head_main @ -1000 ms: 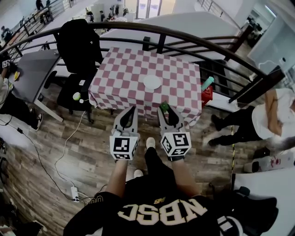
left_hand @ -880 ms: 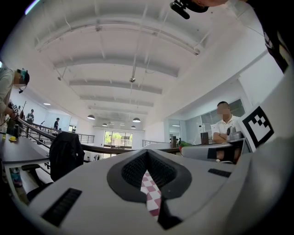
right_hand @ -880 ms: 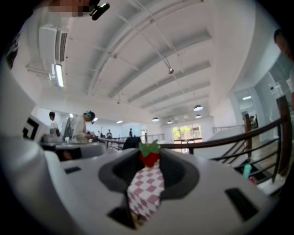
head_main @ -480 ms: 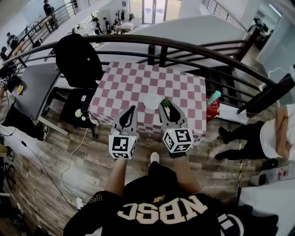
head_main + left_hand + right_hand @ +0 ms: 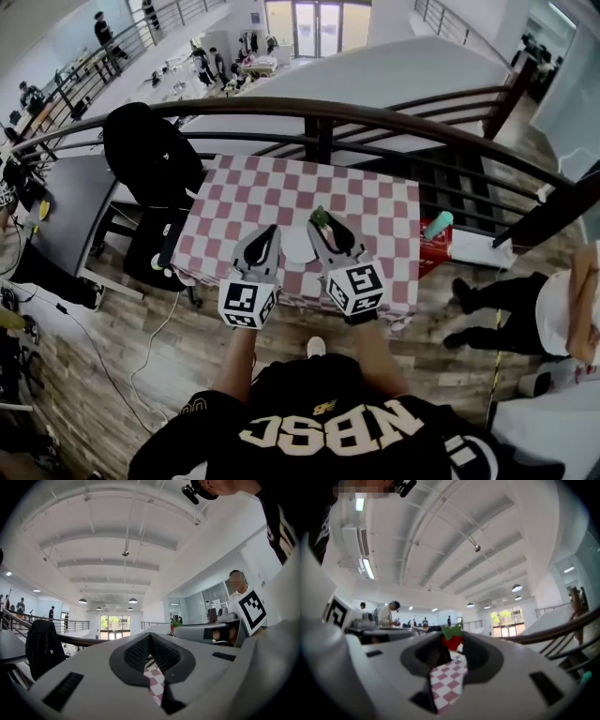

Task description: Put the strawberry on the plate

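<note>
Over the one table (image 5: 375, 202), spread with a red-and-white checked cloth, the person holds two grippers side by side, each with one square-marker cube at the back. The right gripper (image 5: 325, 228) has its fingers closed partway onto the single strawberry (image 5: 452, 640), red with a green leafy cap, pinched at the tips. The left gripper (image 5: 266, 232) has its fingers drawn together to a point, and only checked cloth shows through the gap behind them.

One white plate (image 5: 298, 246) lies on the cloth, partly hidden between the two grippers, and the part I can see is bare. The strawberry sits in the jaws just beside the plate's far right edge, not on it; from where I stand I cannot tell how high above the cloth it is.

On the person's black shirt (image 5: 328, 433) the pale letters read "NBSC".

Just off the table's right side stands one red box (image 5: 433, 251) with one teal bottle (image 5: 437, 225) at its top; whether the bottle stands inside it I cannot tell. One black jacket (image 5: 150, 155) hangs over a chair at the table's left, and a dark curved railing (image 5: 394, 117) runs behind the table.
</note>
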Demonstrator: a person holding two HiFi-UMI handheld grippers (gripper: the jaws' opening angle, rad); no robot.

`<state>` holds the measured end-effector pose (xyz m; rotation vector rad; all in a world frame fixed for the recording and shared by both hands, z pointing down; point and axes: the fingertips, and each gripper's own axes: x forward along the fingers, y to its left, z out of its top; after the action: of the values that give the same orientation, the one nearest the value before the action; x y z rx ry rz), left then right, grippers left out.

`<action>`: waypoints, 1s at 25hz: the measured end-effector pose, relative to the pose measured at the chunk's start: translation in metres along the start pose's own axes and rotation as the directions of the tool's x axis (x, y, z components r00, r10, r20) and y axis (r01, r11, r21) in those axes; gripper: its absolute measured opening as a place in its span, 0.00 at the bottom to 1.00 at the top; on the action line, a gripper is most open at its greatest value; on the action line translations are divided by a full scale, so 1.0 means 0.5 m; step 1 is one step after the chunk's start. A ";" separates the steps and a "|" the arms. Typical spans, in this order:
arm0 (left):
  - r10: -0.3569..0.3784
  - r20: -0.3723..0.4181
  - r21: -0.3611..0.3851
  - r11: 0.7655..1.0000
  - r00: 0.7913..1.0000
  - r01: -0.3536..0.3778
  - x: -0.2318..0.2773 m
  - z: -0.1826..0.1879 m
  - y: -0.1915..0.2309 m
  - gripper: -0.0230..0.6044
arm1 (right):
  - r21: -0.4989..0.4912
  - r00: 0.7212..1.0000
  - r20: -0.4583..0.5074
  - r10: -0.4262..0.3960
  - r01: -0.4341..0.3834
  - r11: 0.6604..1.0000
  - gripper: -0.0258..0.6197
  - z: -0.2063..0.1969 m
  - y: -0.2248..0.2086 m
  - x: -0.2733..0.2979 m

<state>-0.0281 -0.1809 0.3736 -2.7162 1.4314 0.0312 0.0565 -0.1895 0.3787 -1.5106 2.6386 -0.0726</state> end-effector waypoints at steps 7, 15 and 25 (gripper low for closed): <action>-0.004 -0.078 -0.036 0.999 0.997 0.001 0.063 -0.074 0.004 0.06 | -0.072 0.994 -0.104 0.026 -0.034 0.997 0.26 -0.076 -0.037 0.035; -0.054 -0.104 -0.085 0.995 0.993 0.045 0.112 -0.117 0.006 0.06 | -0.041 0.982 -0.190 -0.016 0.009 0.999 0.26 -0.128 -0.106 0.037; -0.123 -0.162 -0.091 0.990 0.979 0.109 0.197 -0.209 0.081 0.06 | -0.033 0.958 -0.265 -0.108 0.103 0.994 0.26 -0.218 -0.218 0.055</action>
<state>-0.0071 -0.2924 0.4706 -2.9268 1.3348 -0.1516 0.1241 -0.2694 0.4954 -1.7614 2.7615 -0.2788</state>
